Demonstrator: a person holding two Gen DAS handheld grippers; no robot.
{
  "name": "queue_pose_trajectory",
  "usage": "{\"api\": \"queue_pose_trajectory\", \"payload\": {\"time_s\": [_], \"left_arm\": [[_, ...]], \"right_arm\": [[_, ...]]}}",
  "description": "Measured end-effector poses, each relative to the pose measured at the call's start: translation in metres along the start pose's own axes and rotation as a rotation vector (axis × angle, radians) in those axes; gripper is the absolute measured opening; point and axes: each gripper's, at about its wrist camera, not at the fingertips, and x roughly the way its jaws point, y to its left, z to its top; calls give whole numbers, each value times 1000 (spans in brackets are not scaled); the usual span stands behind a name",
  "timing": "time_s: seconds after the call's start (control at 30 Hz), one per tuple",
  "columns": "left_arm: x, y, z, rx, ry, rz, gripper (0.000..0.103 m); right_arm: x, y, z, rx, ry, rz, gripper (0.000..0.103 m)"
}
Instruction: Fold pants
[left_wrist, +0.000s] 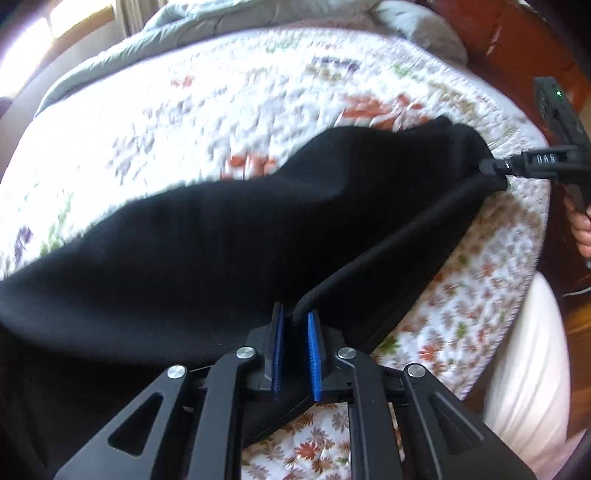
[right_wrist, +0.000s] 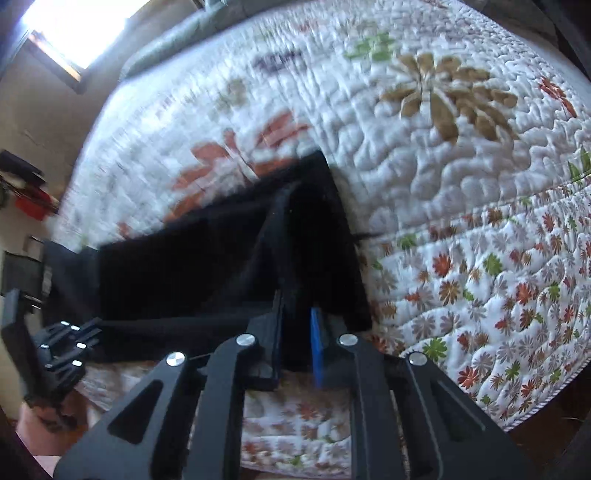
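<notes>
pants stretched lengthwise between both grippers

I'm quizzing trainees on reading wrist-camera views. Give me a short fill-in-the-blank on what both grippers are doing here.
1. Both grippers are shut on the ____ pants.
2. The pants lie on a quilt printed with ____.
3. The pads on the left gripper fingers are ____ in colour.
4. In the left wrist view, the right gripper pinches the pants at the picture's ____ side.

Missing words: black; flowers; blue; right
</notes>
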Motion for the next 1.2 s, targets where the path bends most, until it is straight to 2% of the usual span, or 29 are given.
{"api": "queue_pose_trajectory", "payload": {"time_s": [0.03, 0.1, 0.13, 0.17, 0.2, 0.27, 0.33, 0.37, 0.4, 0.43, 0.5, 0.53, 0.57, 0.6, 0.63, 0.67, 0.77, 0.83, 0.9, 1.03, 1.1, 1.13, 1.17, 1.2], "left_arm": [[3, 1, -1, -13, -4, 2, 12], [3, 2, -2, -34, -17, 2, 12], [3, 3, -2, -45, -18, -1, 12], [3, 5, -2, -54, -19, -6, 12], [4, 6, -2, -62, -21, -14, 12], [4, 9, -5, -78, -27, -22, 13], [4, 11, -6, -95, -35, -33, 13], [4, 12, -6, -110, -39, -43, 13], [3, 15, -7, -121, -42, -51, 13], [2, 16, -7, -132, -44, -56, 13], [-3, 23, -8, -167, -38, -63, 16], [-8, 26, -9, -187, -34, -91, 20], [-18, 35, -11, -228, -33, -122, 34], [-28, 45, -16, -277, -39, -114, 44], [-36, 55, -19, -315, -45, -102, 61], [-46, 70, -25, -373, -62, -89, 65], [-62, 127, -35, -526, -55, -29, 65], [-61, 156, -36, -599, -36, -24, 65], [-59, 183, -33, -678, -24, -52, 65], [-46, 214, -18, -750, 22, -120, 67], [-36, 225, -18, -796, 42, -159, 64], [-31, 228, -21, -814, 51, -181, 51], [-27, 232, -22, -833, 64, -177, 30], [-26, 234, -24, -839, 63, -170, 24]], "right_arm": [[-1, 6, -2, -20, -10, -29, 15], [-12, 16, -3, -34, -43, -95, 27], [-24, 25, -2, -44, -88, -155, 30], [-33, 29, -2, -51, -124, -191, 35], [-43, 38, -2, -62, -162, -205, 35], [-51, 65, -3, -116, -195, -107, 35], [-40, 94, -3, -144, -139, 59, 35], [-24, 109, -5, -139, -75, 154, 33], [-8, 121, -6, -135, -23, 187, 32], [14, 134, -10, -143, 29, 182, 32], [51, 143, -17, -136, 118, 132, 34], [62, 141, -18, -117, 129, 125, 34], [67, 135, -20, -79, 106, 146, 34], [66, 132, -20, -55, 101, 165, 34], [65, 130, -19, -46, 101, 176, 33], [65, 129, -18, -48, 104, 180, 32], [66, 131, -17, -56, 103, 177, 31], [65, 135, -23, -73, 102, 154, 31], [66, 142, -24, -93, 96, 131, 33], [70, 146, -24, -97, 89, 128, 34], [73, 145, -24, -92, 90, 138, 34], [74, 146, -24, -94, 90, 140, 34], [70, 145, -27, -95, 90, 140, 34], [66, 146, -32, -101, 89, 137, 34]]}}
